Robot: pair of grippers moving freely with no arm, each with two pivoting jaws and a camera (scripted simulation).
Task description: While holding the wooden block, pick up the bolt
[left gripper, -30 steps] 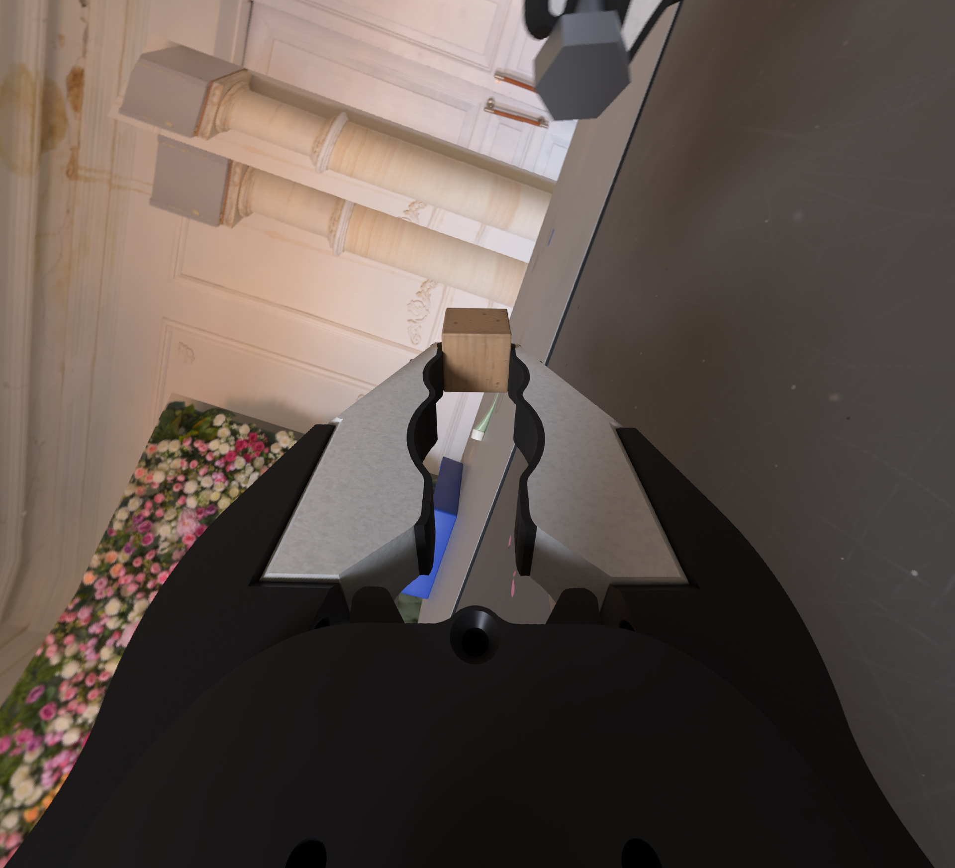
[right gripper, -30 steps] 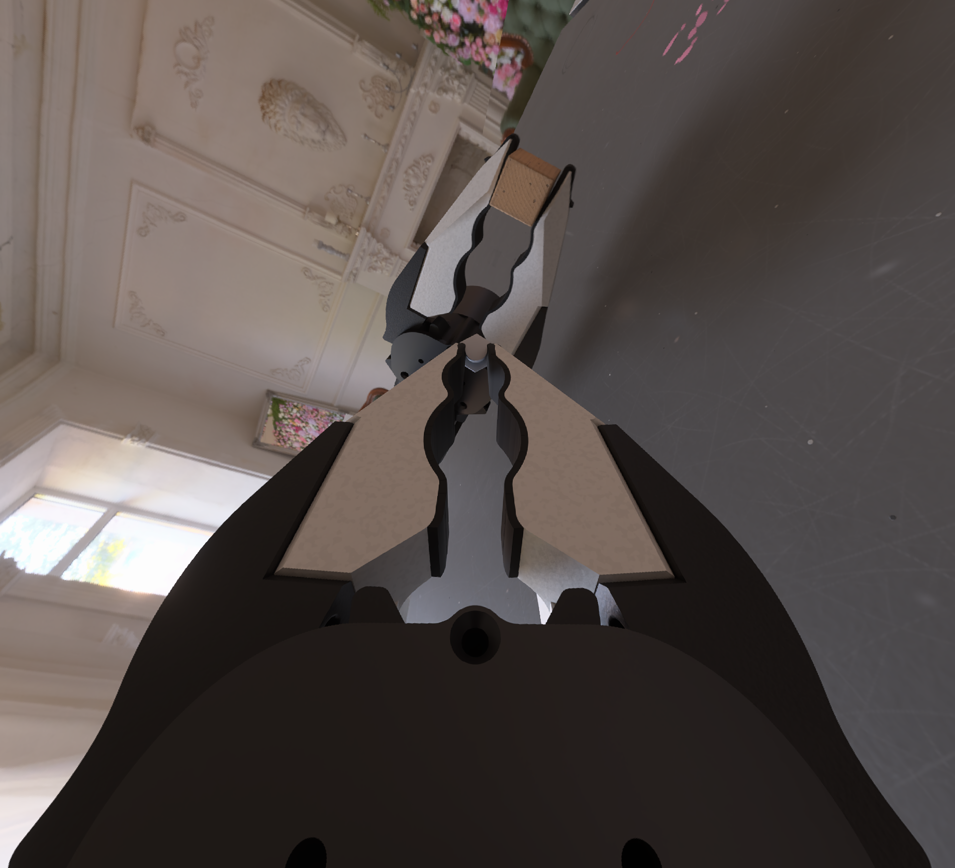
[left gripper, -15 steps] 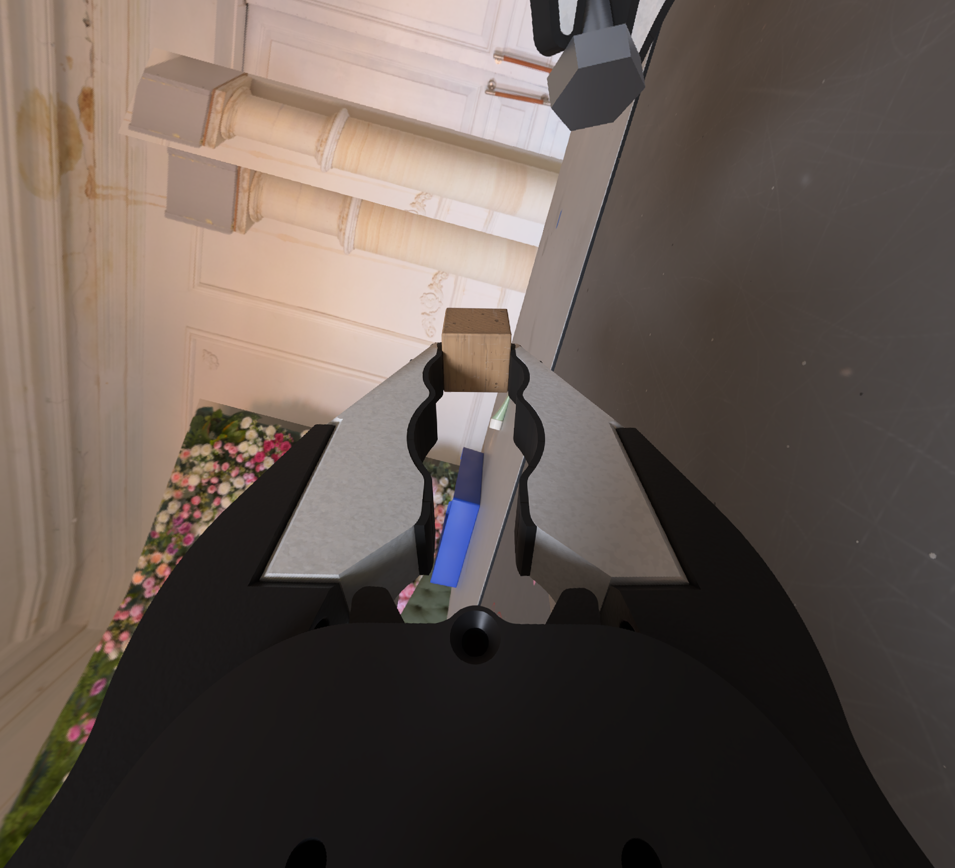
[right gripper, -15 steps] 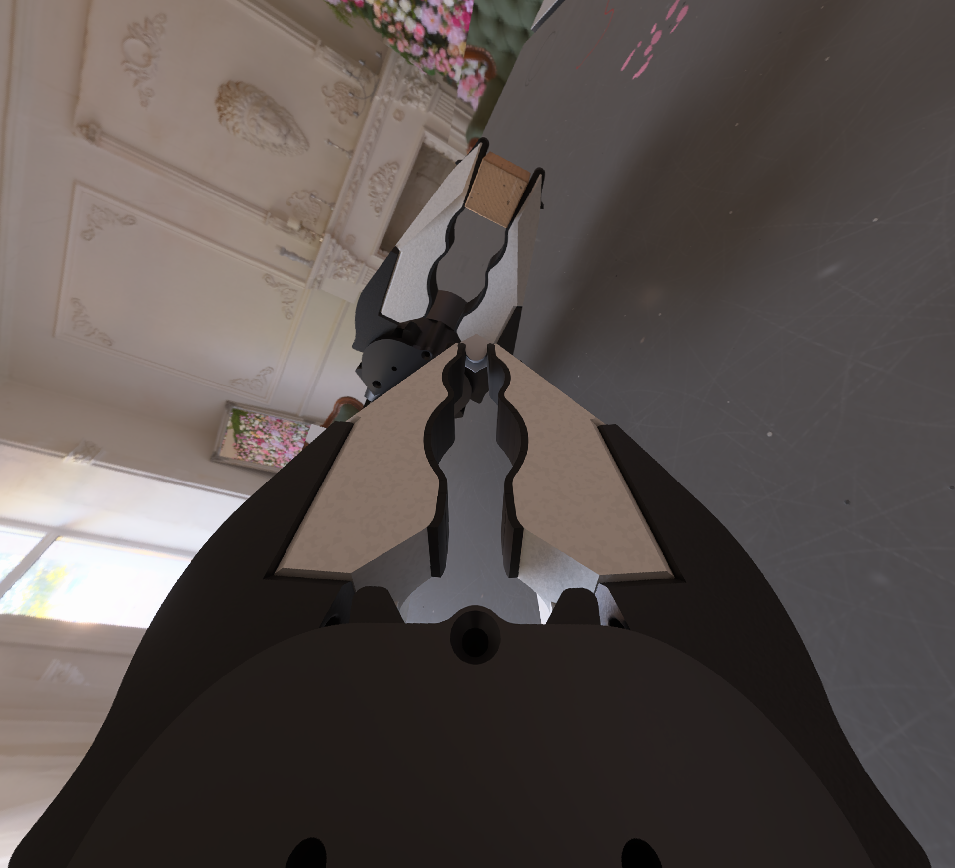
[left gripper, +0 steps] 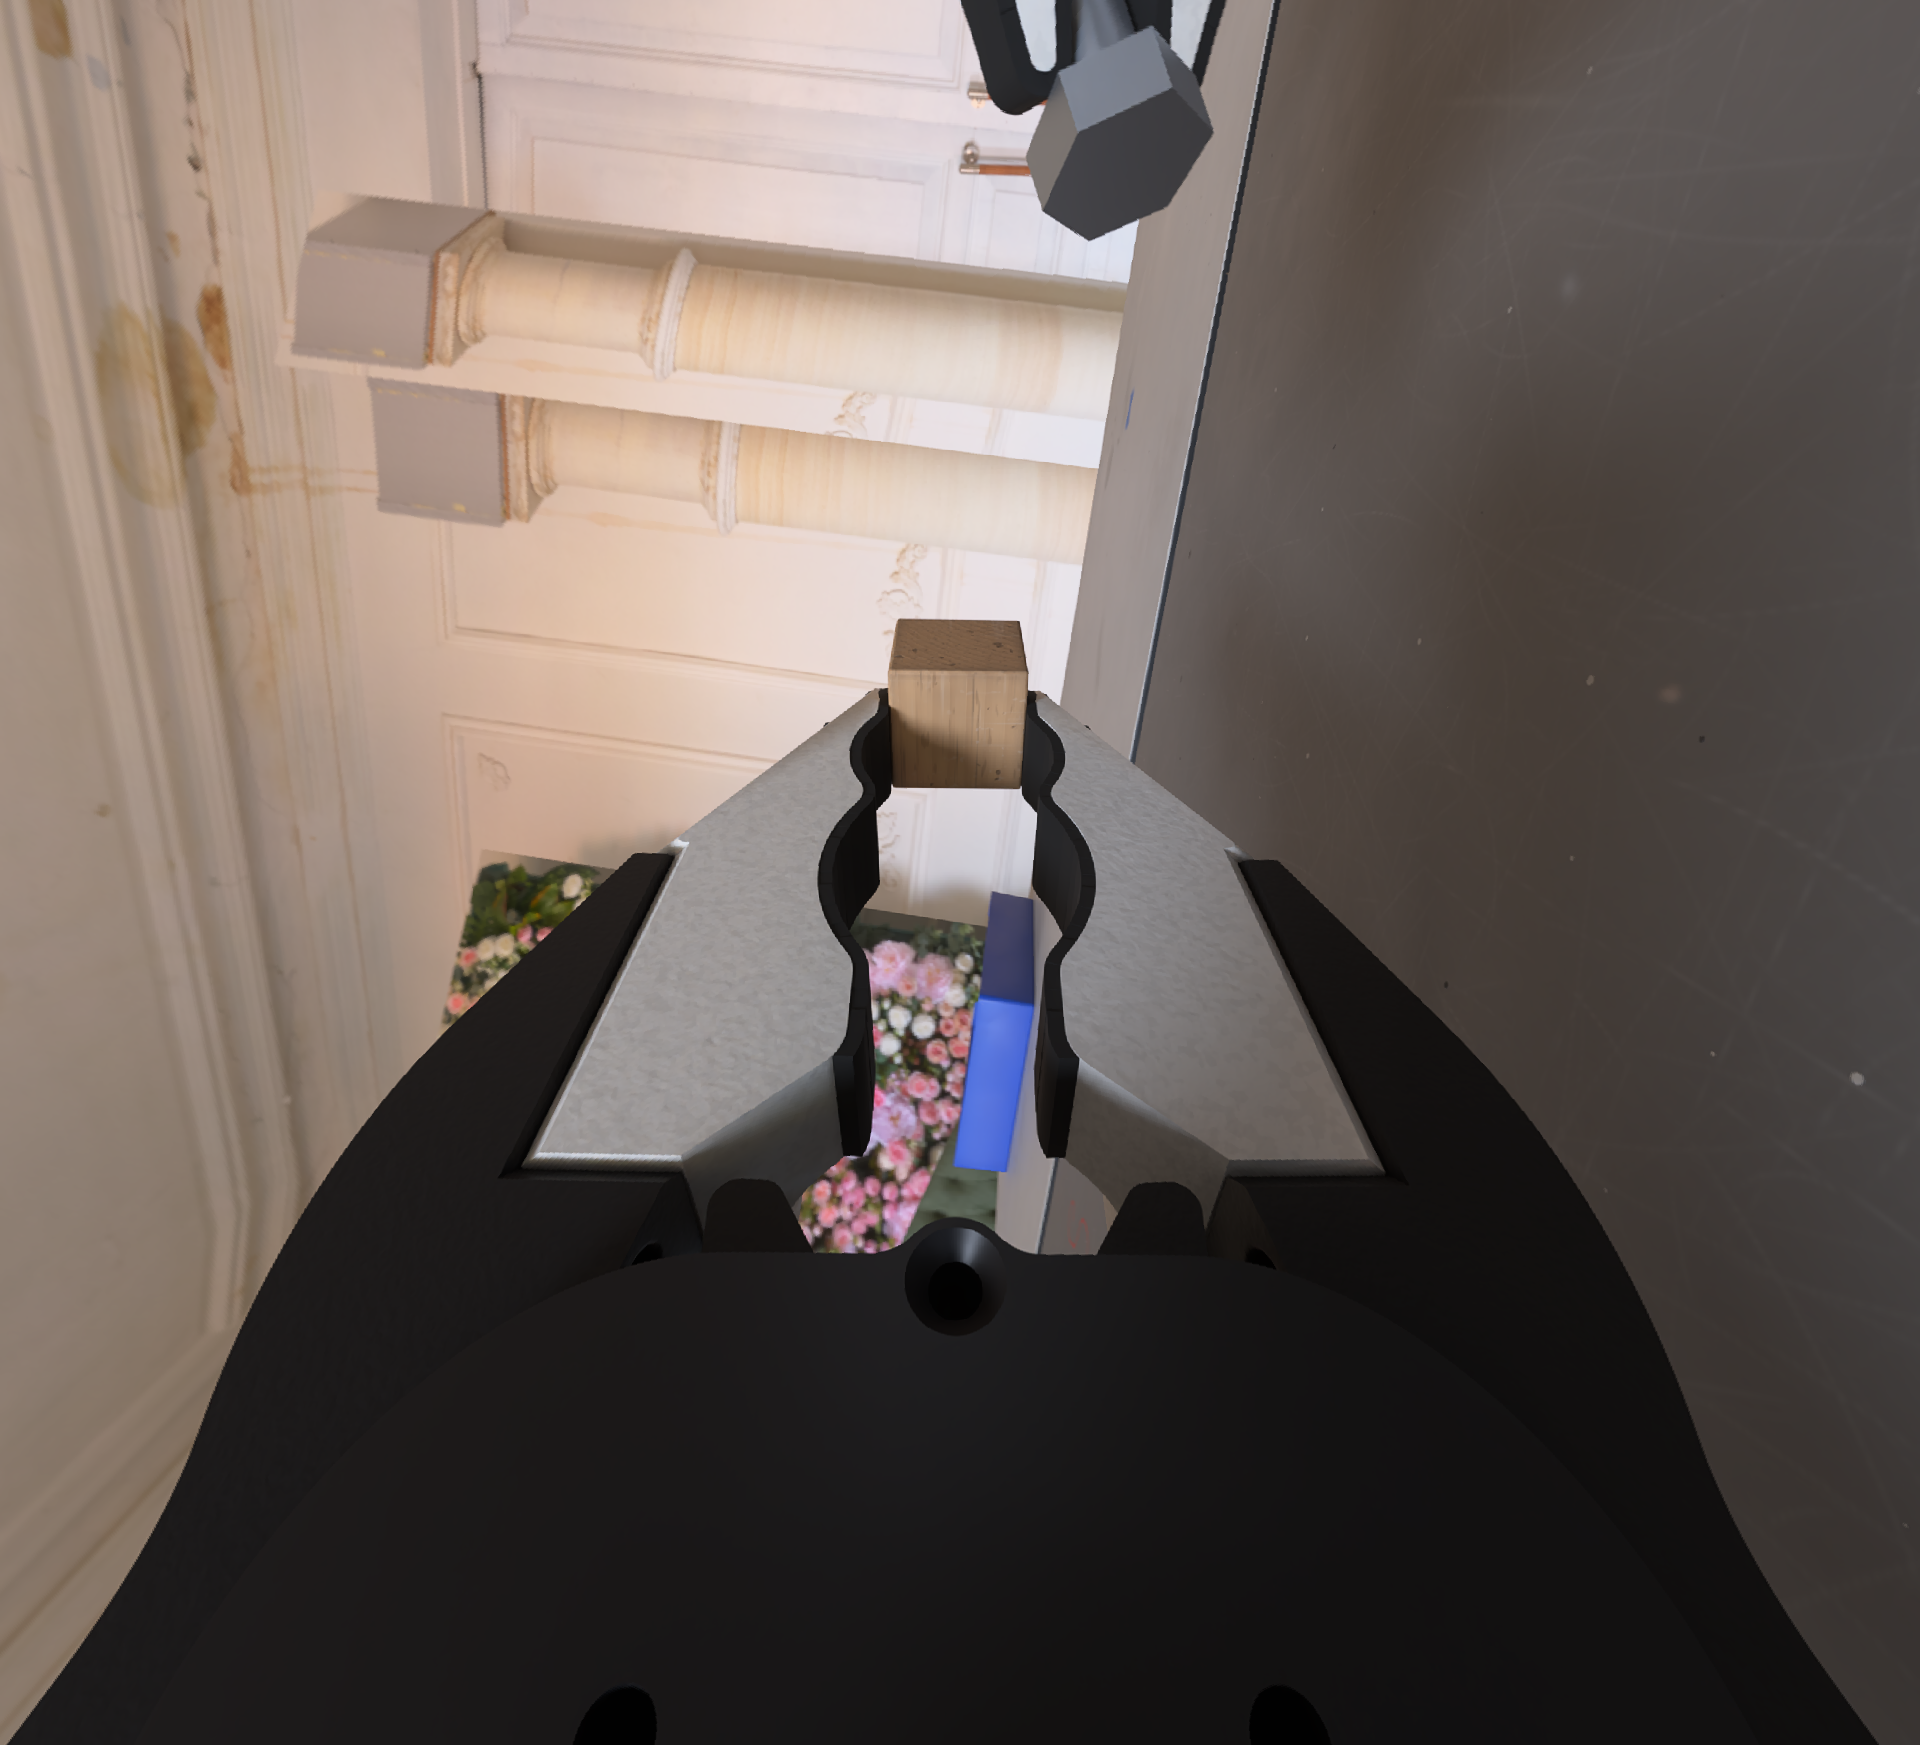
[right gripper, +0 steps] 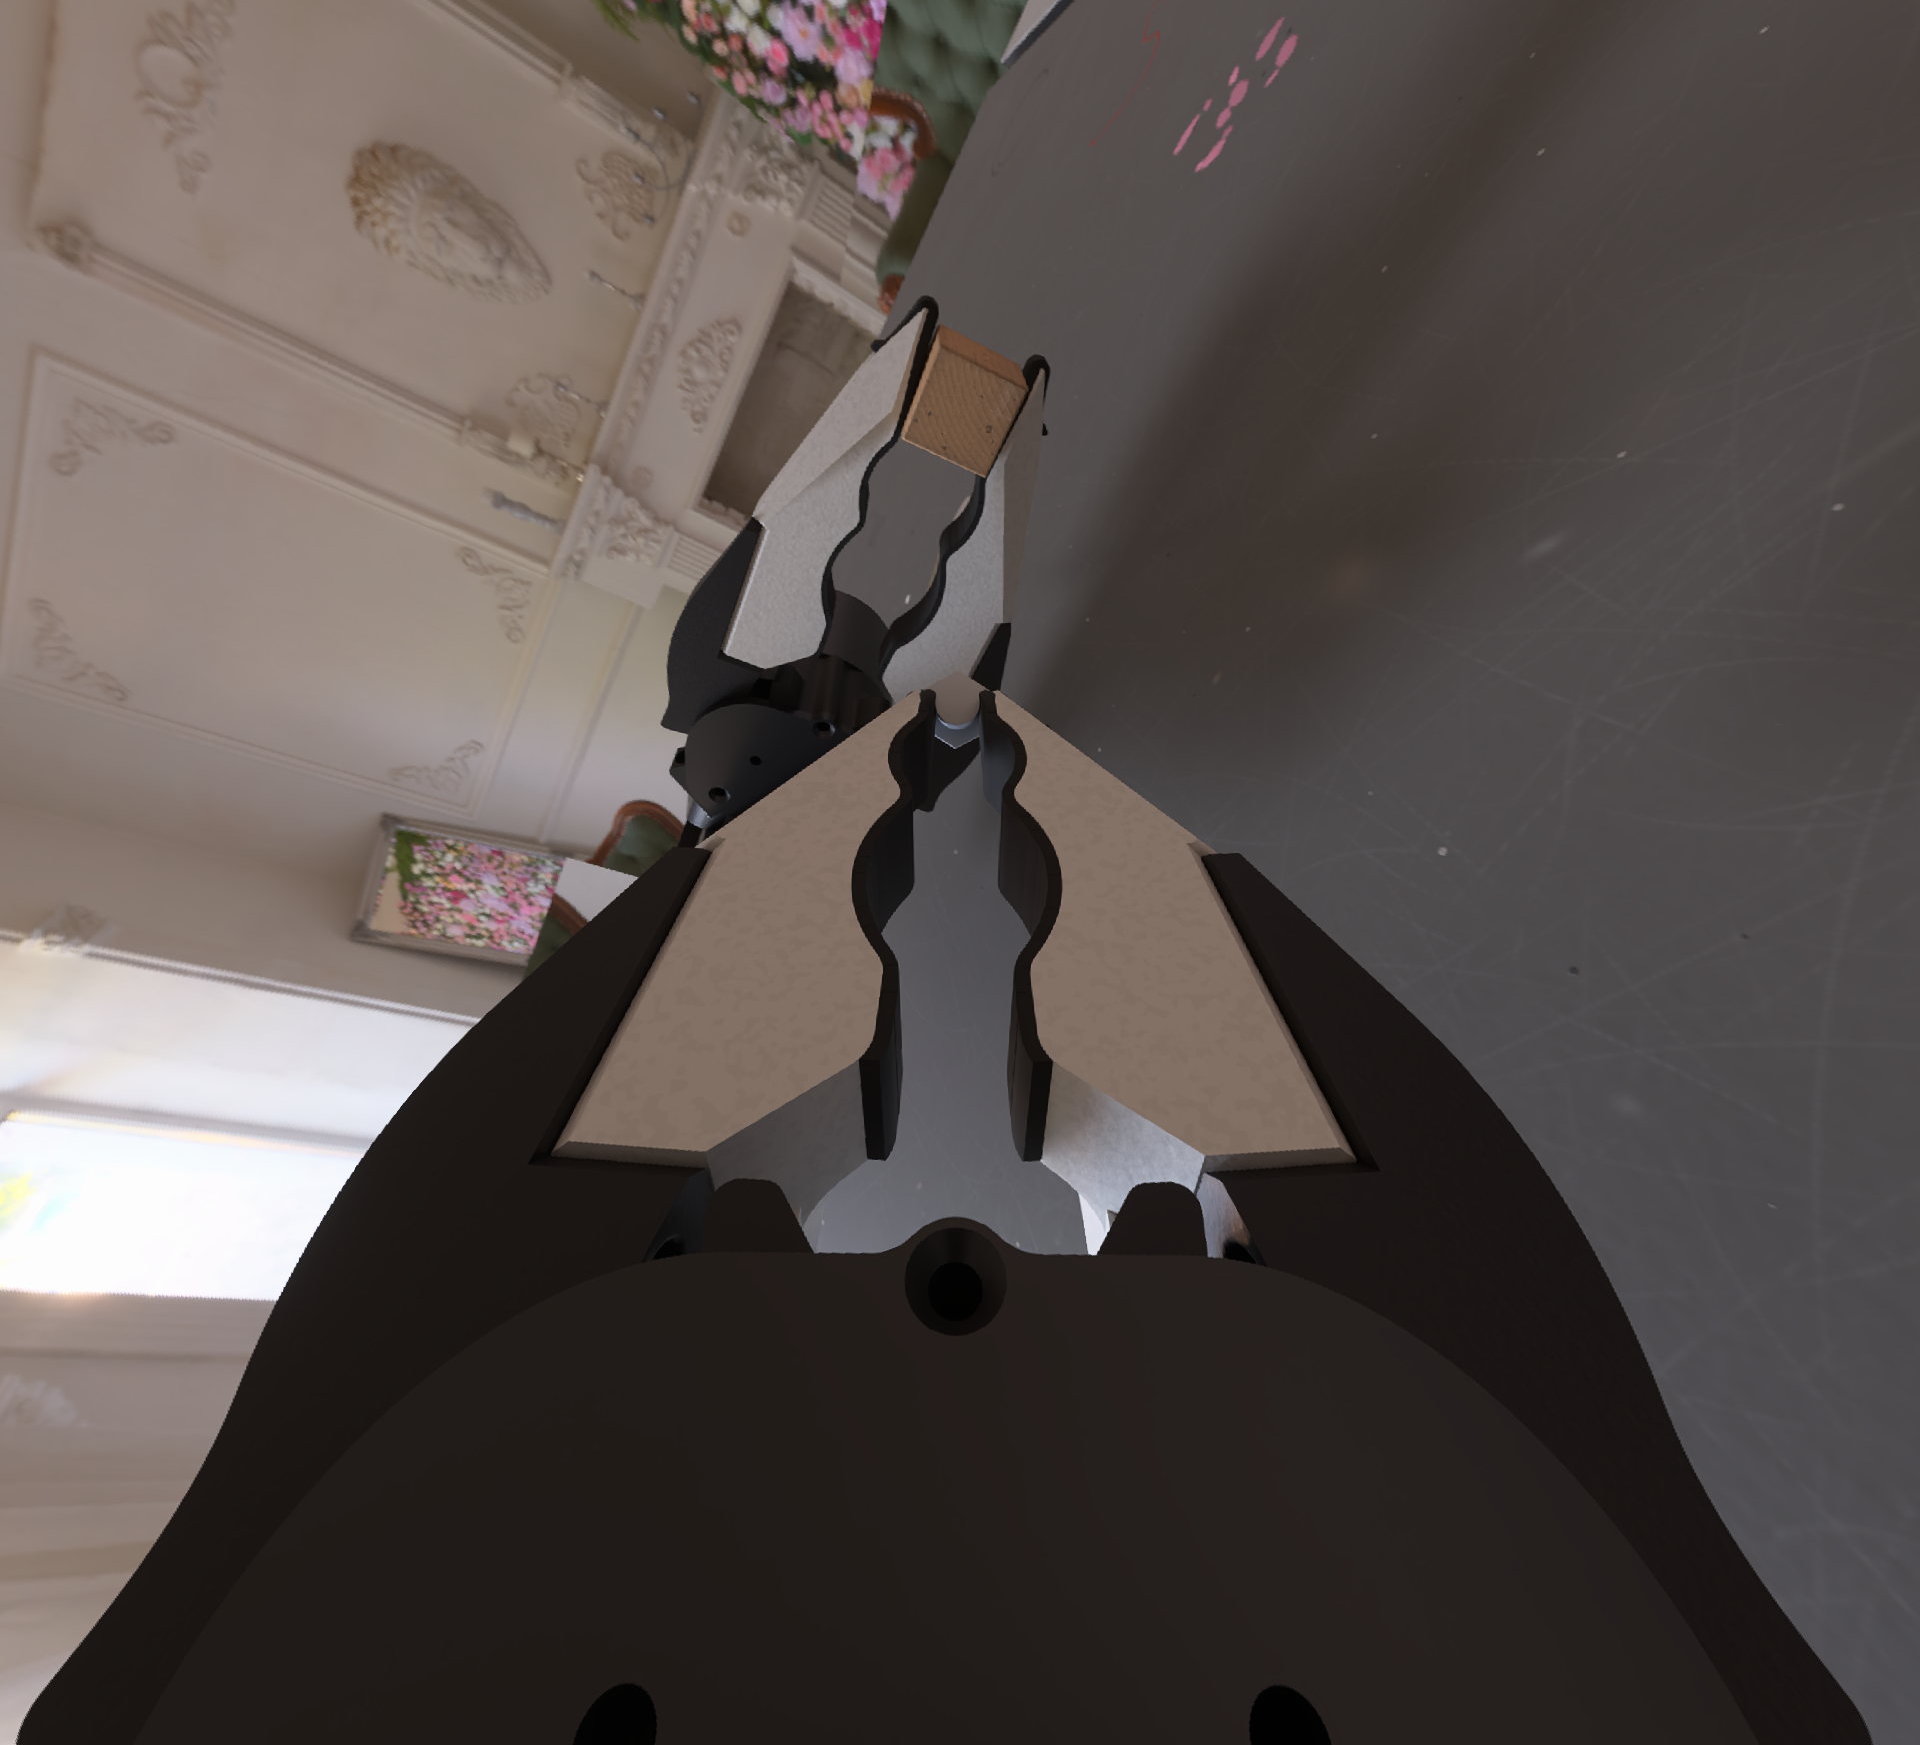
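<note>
My left gripper (left gripper: 958, 721) is shut on a small wooden block (left gripper: 958, 719) at its fingertips, held in the air beside the dark table (left gripper: 1558, 656). My right gripper (right gripper: 956, 719) is shut on a grey bolt (right gripper: 957, 721) at its tips. In the left wrist view the right gripper (left gripper: 1091, 48) hangs at the top with the bolt's hexagonal head (left gripper: 1124, 132) sticking out below its fingers. In the right wrist view the left gripper (right gripper: 977, 396) shows just beyond my fingertips, with the wooden block (right gripper: 961, 412) in it. Both grippers are lifted off the table.
The dark grey tabletop (right gripper: 1507, 656) fills the right side of both views, its edge (left gripper: 1184, 490) running up the frame. A blue block (left gripper: 995, 1051) shows between my left fingers, farther off by the table edge. Beyond are pale walls, columns and flowers.
Both views have turned slightly. The right gripper with the bolt has shifted lower and closer in the left wrist view. The left gripper has drifted a little in the right wrist view. Both grips are unchanged.
</note>
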